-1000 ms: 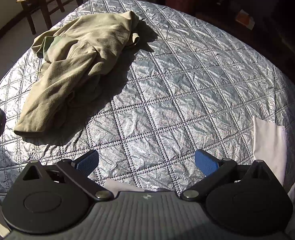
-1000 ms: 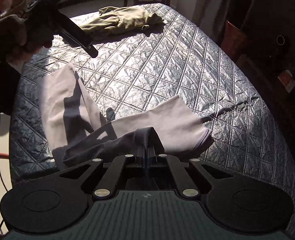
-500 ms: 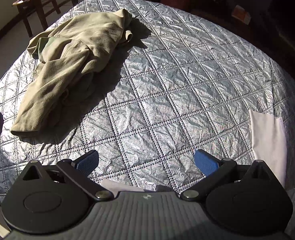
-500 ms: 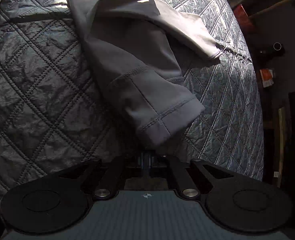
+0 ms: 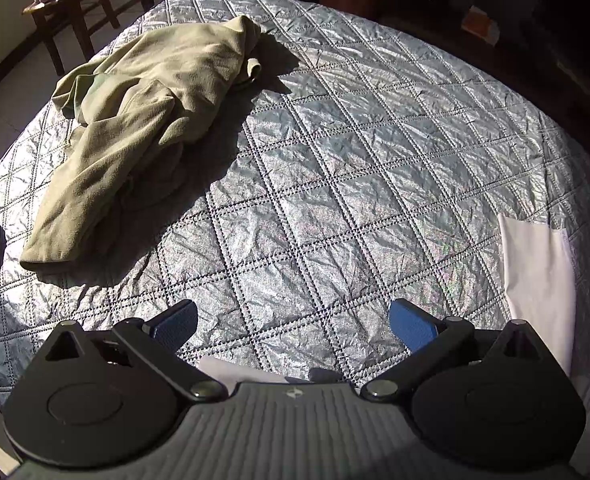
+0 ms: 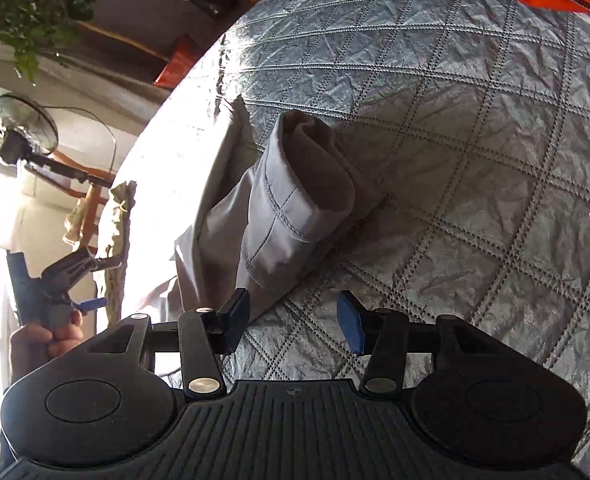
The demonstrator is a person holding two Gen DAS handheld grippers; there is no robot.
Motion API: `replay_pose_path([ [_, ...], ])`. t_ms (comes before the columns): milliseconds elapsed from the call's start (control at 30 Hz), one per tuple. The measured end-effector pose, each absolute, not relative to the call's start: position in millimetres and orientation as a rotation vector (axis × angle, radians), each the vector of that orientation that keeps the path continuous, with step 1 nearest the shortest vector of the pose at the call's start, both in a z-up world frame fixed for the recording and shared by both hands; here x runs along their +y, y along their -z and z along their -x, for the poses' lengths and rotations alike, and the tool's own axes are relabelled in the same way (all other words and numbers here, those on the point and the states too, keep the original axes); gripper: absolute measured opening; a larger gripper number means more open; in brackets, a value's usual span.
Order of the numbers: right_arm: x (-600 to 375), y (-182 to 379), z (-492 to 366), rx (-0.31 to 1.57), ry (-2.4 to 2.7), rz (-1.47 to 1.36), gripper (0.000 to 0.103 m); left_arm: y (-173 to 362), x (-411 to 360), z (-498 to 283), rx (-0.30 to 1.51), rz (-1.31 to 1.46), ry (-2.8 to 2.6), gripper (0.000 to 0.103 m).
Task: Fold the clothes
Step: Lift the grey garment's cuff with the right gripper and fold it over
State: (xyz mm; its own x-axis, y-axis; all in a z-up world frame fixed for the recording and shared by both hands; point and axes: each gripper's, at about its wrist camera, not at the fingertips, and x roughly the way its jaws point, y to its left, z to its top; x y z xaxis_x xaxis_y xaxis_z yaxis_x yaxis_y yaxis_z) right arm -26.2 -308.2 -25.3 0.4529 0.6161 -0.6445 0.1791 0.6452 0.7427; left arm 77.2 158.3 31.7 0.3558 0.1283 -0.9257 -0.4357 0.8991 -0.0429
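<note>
Sunlight rakes across the quilted silver bedspread [image 5: 335, 184], and two garments lie on it well apart. An olive fleece top [image 5: 143, 120] sits crumpled toward the far left corner of the bed, one sleeve trailing toward the near edge, plainly not folded. Nearer the person, a grey long-sleeved garment [image 6: 223, 216] is spread along the bed's edge; one sleeve [image 6: 291, 204] is laid back across the fabric, its stitched cuff gaping open toward the right gripper [image 6: 293, 322]. That looks to me like a sleeve turned inward as part of a fold, though whether the fold is just made or about to be redone I cannot say.

Both tools are empty. The right gripper hovers just short of the cuff with its jaws parted, nothing between the blue pads. The left gripper [image 5: 293, 324] hangs over bare quilt with its jaws spread wide, a pale strip of the grey garment showing at its right [image 5: 535, 272], probably kept clear so the cloth lies undisturbed.
</note>
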Motion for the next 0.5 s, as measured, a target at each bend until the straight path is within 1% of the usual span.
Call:
replay_pose_path([
  [67, -307.1, 35.4, 32.5, 1.029, -0.278, -1.013, 0.057, -31.0, 156.5, -77.3, 1.156, 0.299, -0.366, 0.102],
  [133, -304.7, 41.1, 26.7, 1.006, -0.195, -1.033, 0.060, -30.3, 154.8, -77.4, 1.158, 0.295, -0.361, 0.102],
  [200, -301.9, 46.5, 20.3, 1.001, -0.140, -1.024, 0.056, -29.7, 153.0, -77.6, 1.160, 0.290, -0.356, 0.102],
  [233, -300.3, 48.9, 17.7, 0.991, -0.121, -1.021, 0.048, -29.5, 149.9, -77.8, 1.162, 0.283, -0.342, 0.102],
  [267, -299.7, 50.4, 15.7, 0.978, -0.110, -1.019, 0.030, -29.4, 146.4, -78.0, 1.163, 0.275, -0.327, 0.102],
  [300, -299.4, 50.3, 12.4, 0.963, -0.102, -1.009, 0.018, -29.3, 142.8, -78.2, 1.165, 0.267, -0.311, 0.102],
  [333, -297.6, 46.9, 9.9, 0.947, -0.094, -0.986, 0.009, -28.7, 137.5, -78.3, 1.167, 0.253, -0.296, 0.102],
  [500, -280.3, -0.2, -7.7, 0.760, -0.216, -0.813, 0.007, -21.8, 107.7, -78.2, 1.198, 0.195, -0.196, 0.102],
])
